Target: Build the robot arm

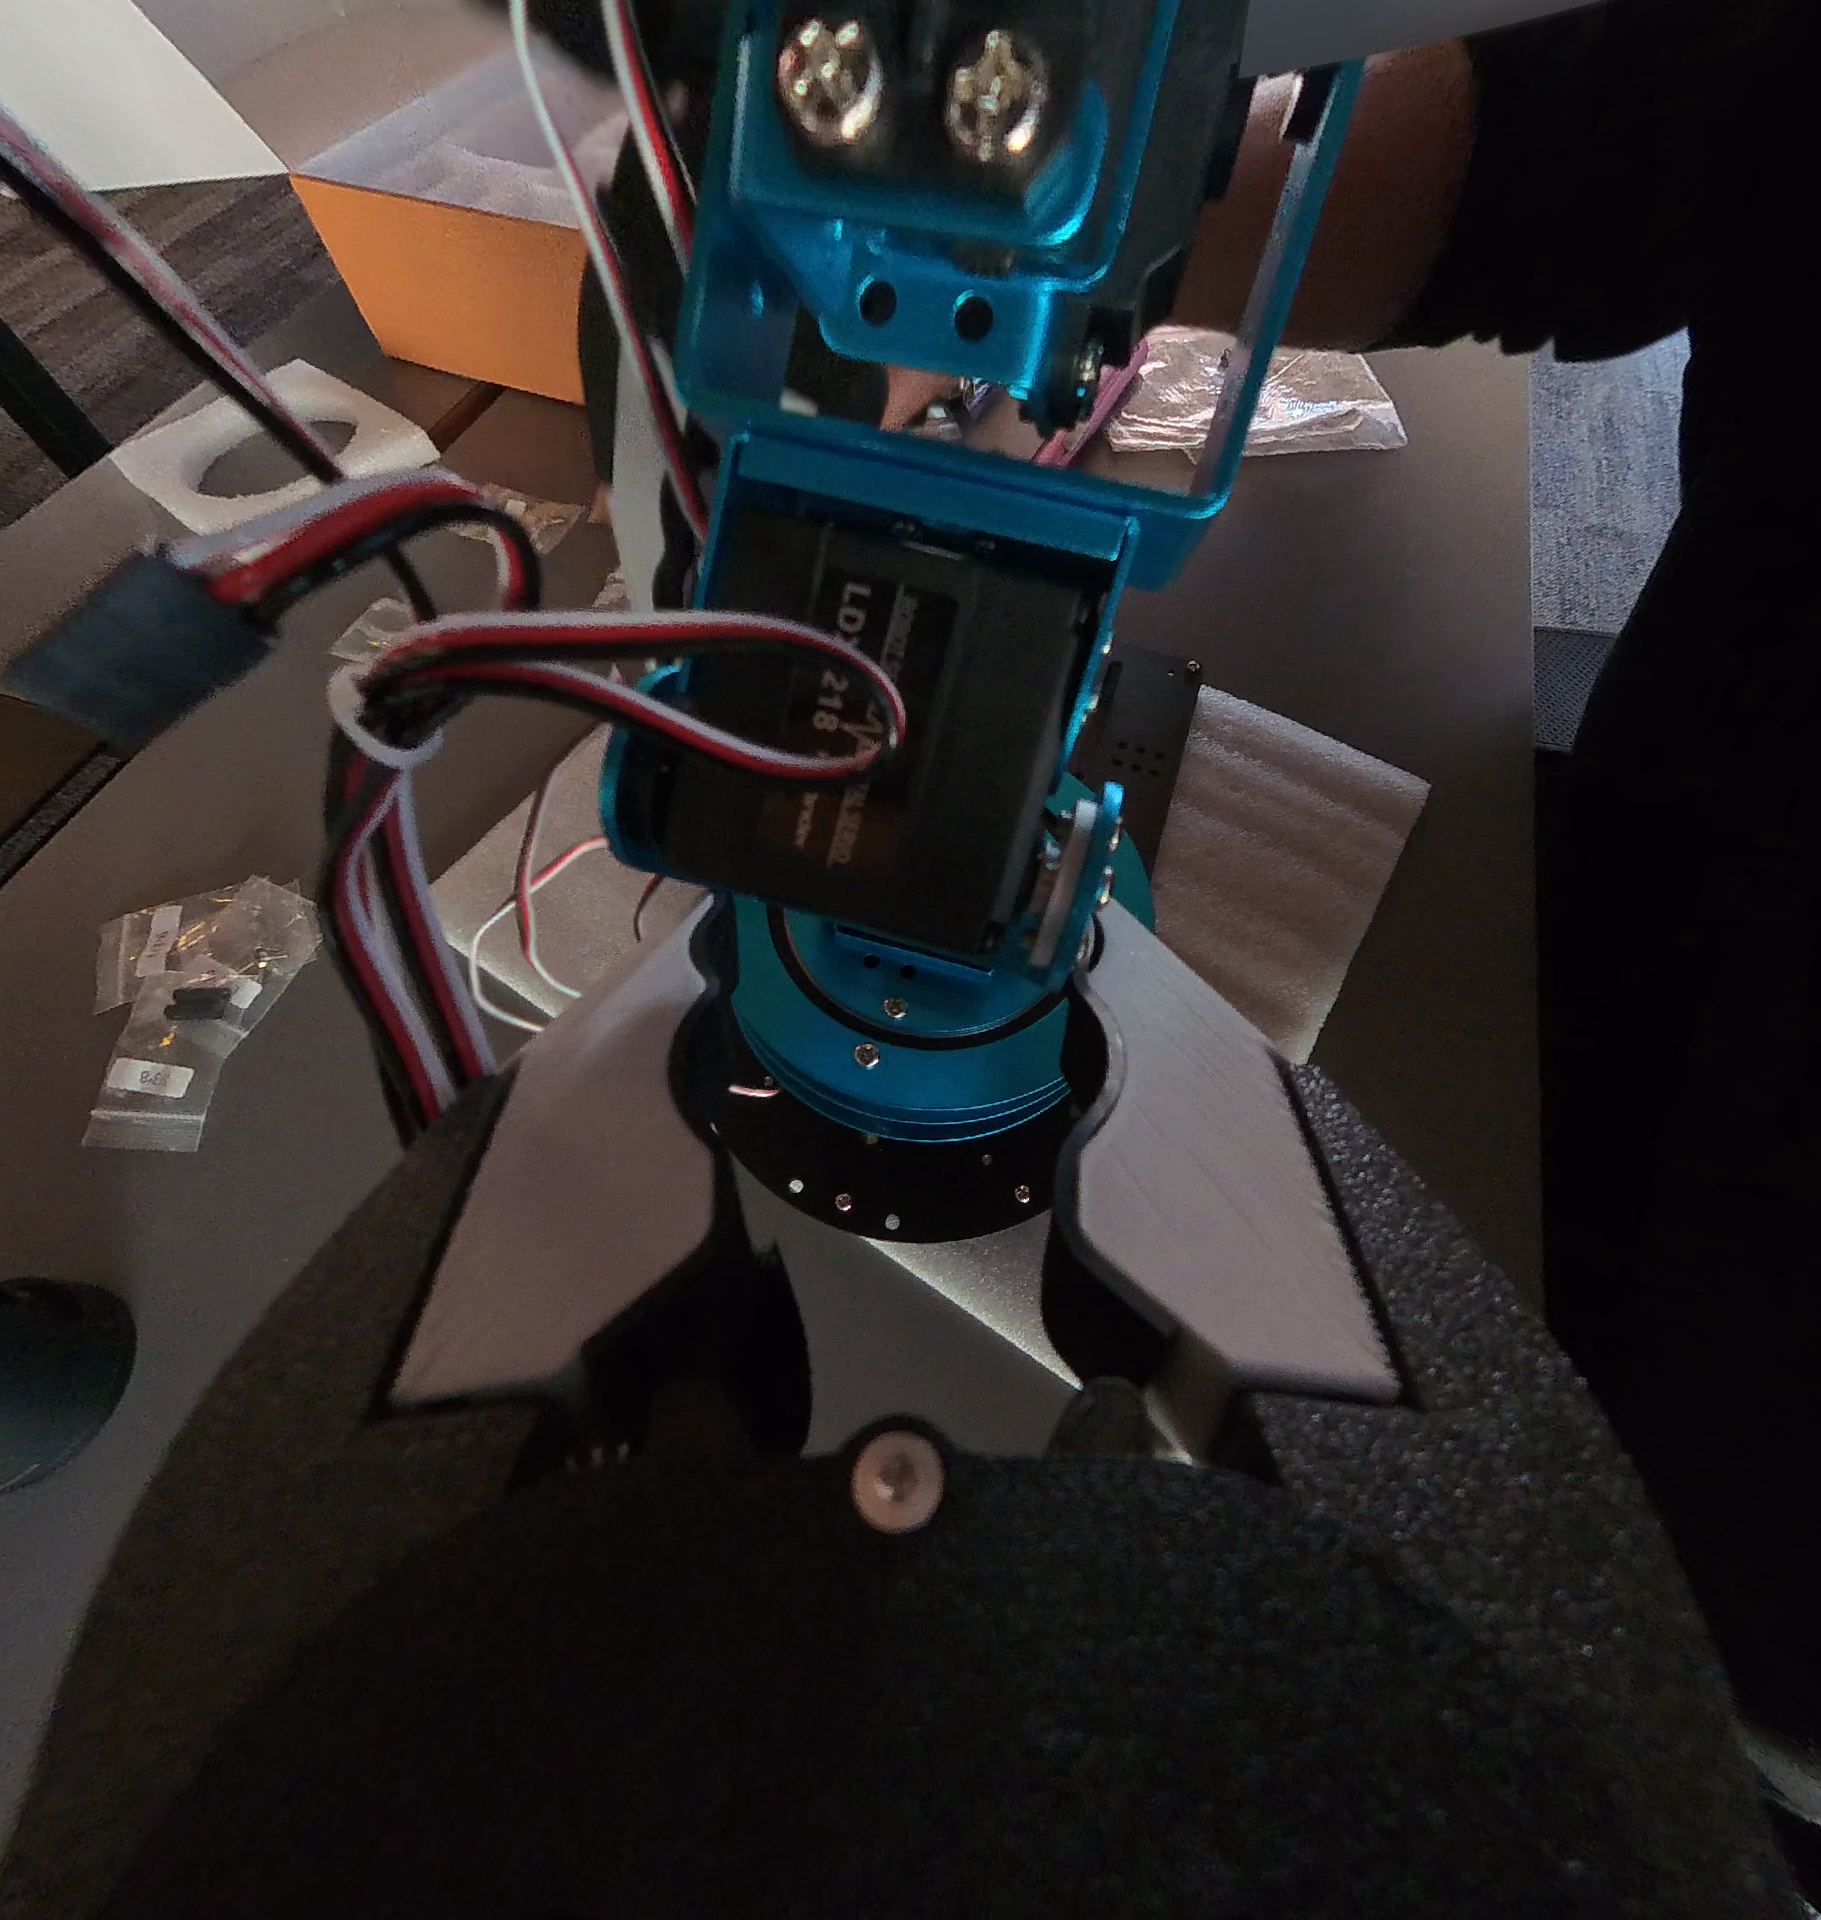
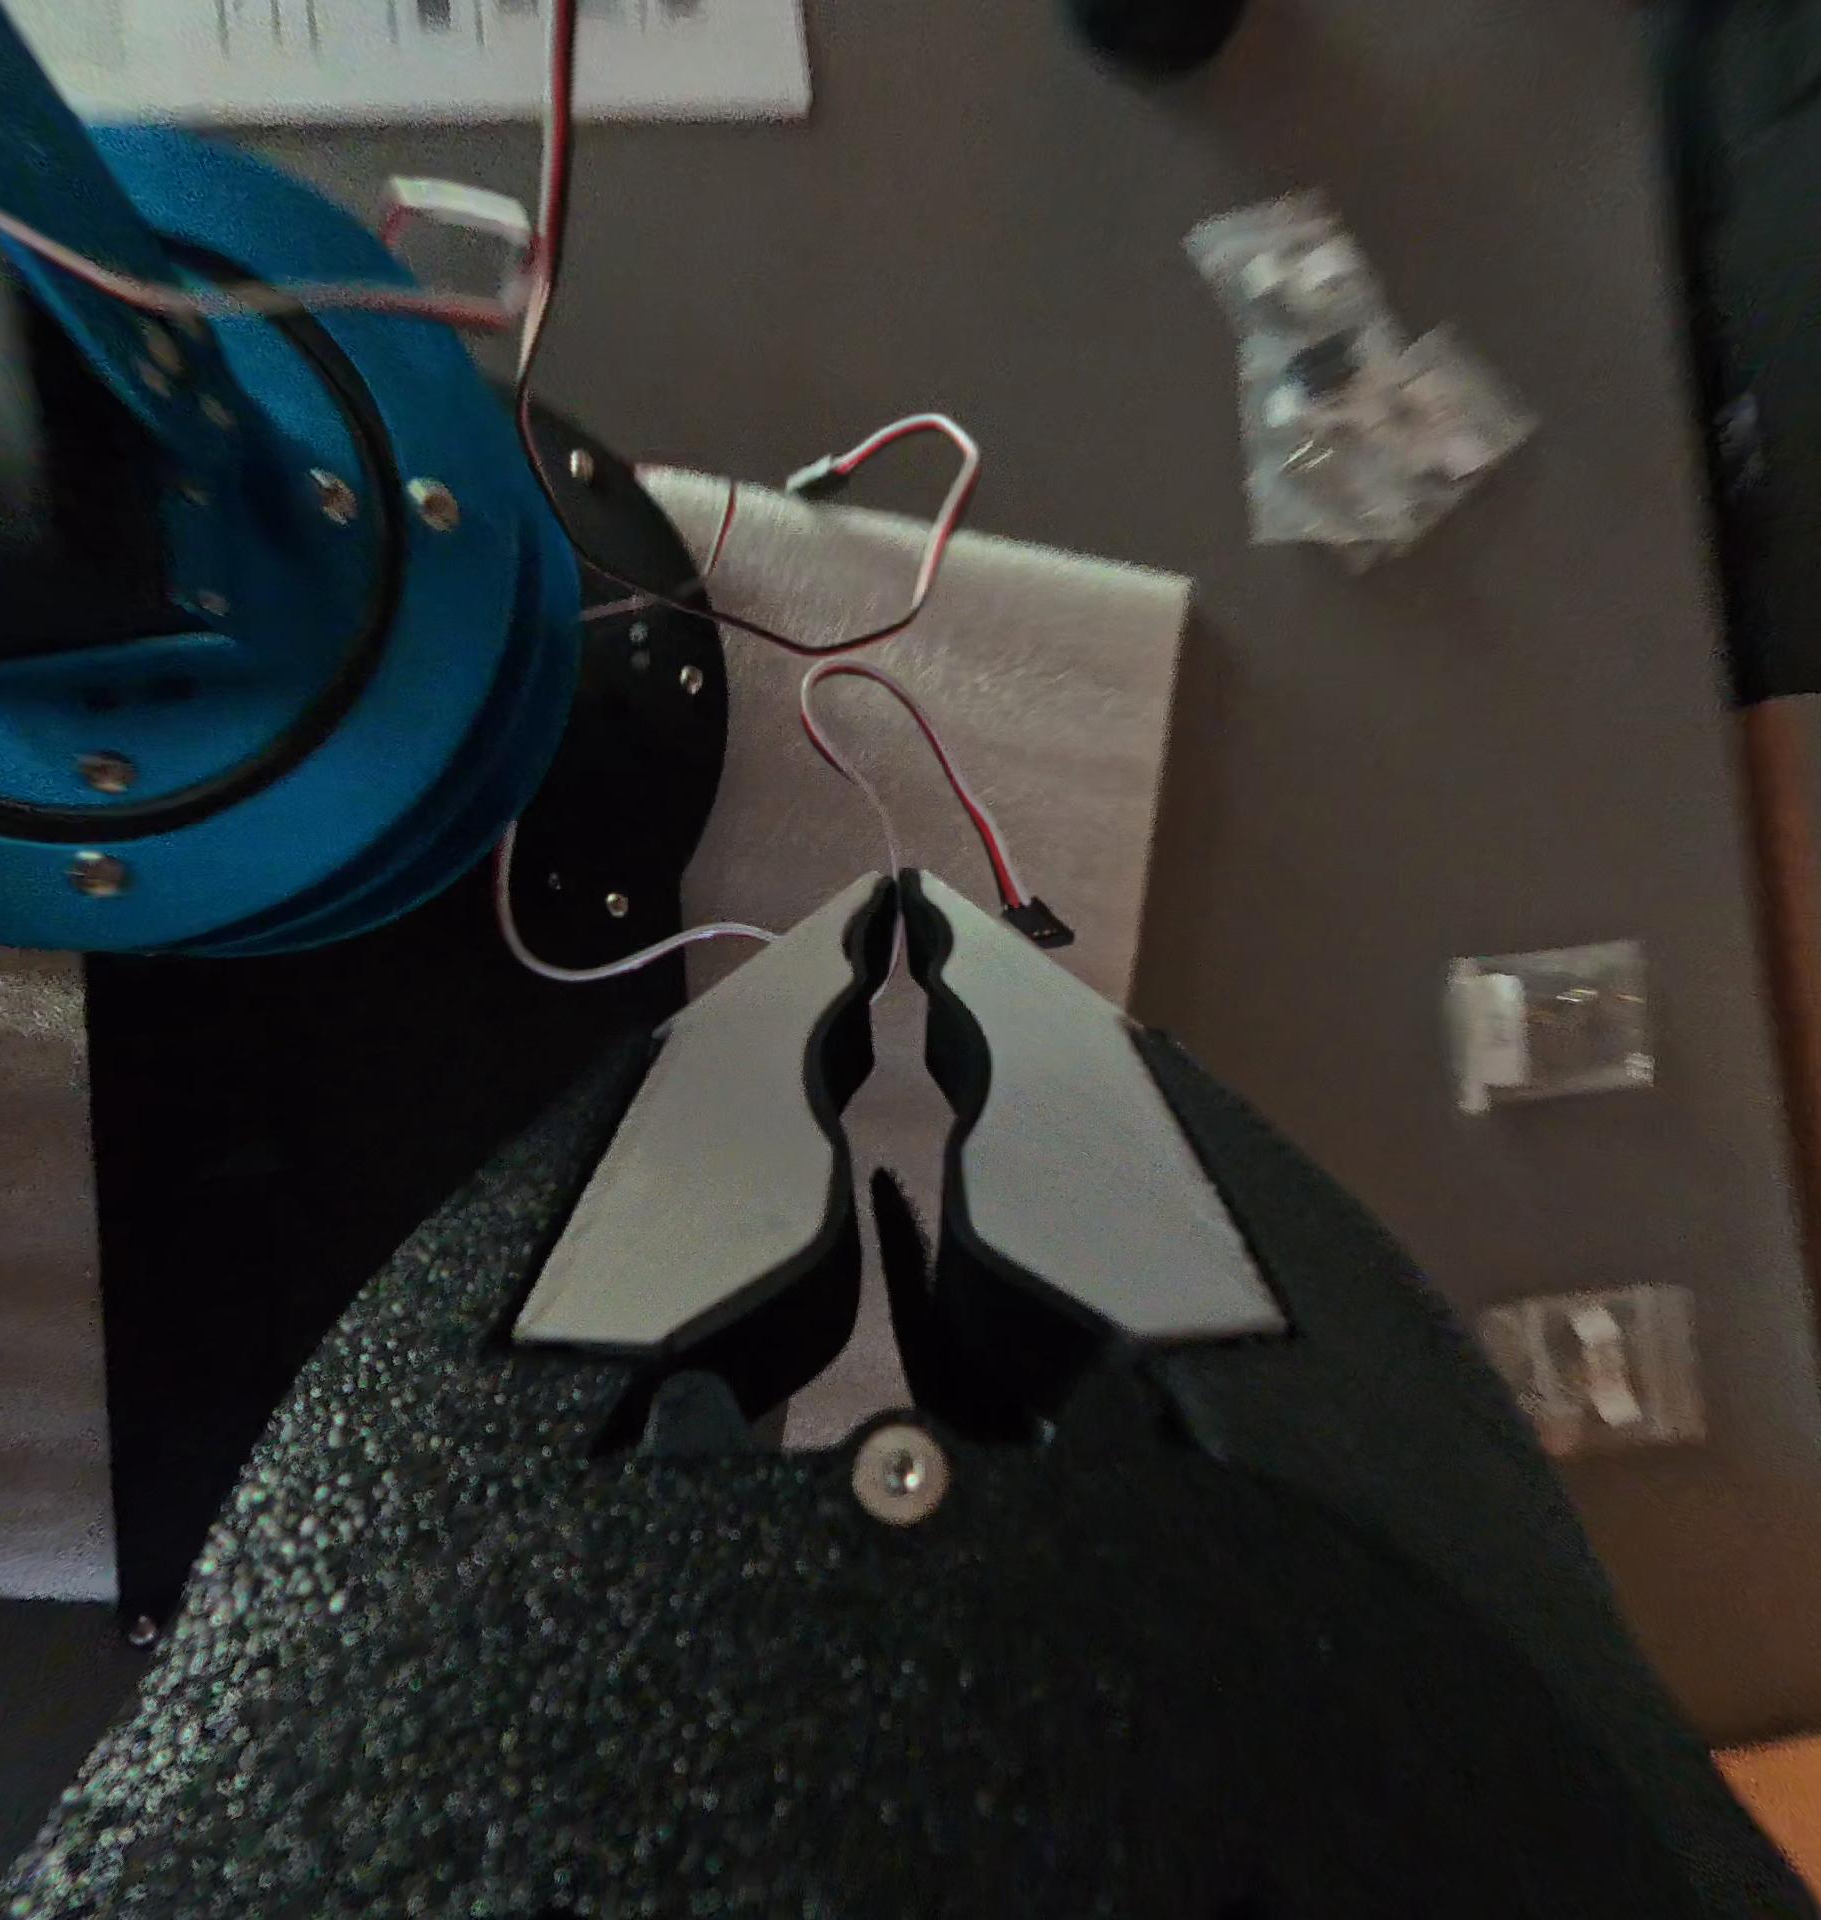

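Note:
A small blue metal robot arm with a black servo (image 1: 885, 727) stands on a blue round base (image 1: 885, 1070) over a black plate (image 1: 885, 1184). My left gripper (image 1: 895, 997) is shut around that blue base, one finger on each side. A bundle of red, black and white wires (image 1: 397, 935) hangs to its left. In the right wrist view the blue base (image 2: 262, 623) and the black plate (image 2: 366, 1143) are at the left. My right gripper (image 2: 898, 894) is shut on a thin servo wire (image 2: 854, 707) at its fingertips. The wire's black connector (image 2: 1036, 923) lies just beyond, on a white foam sheet (image 2: 1041, 675).
Small clear bags of parts lie on the grey table (image 1: 199, 966) (image 2: 1353, 395) (image 2: 1550, 1023). An orange box (image 1: 449, 260) and a white foam piece with a hole (image 1: 272, 447) sit at the back left. A person's dark sleeve (image 1: 1716, 727) fills the right side. The tips of one gripper are about 15 cm away from the tips of the other. The black plate (image 1: 885, 1184) lies around 12 cm away from my left fingertips.

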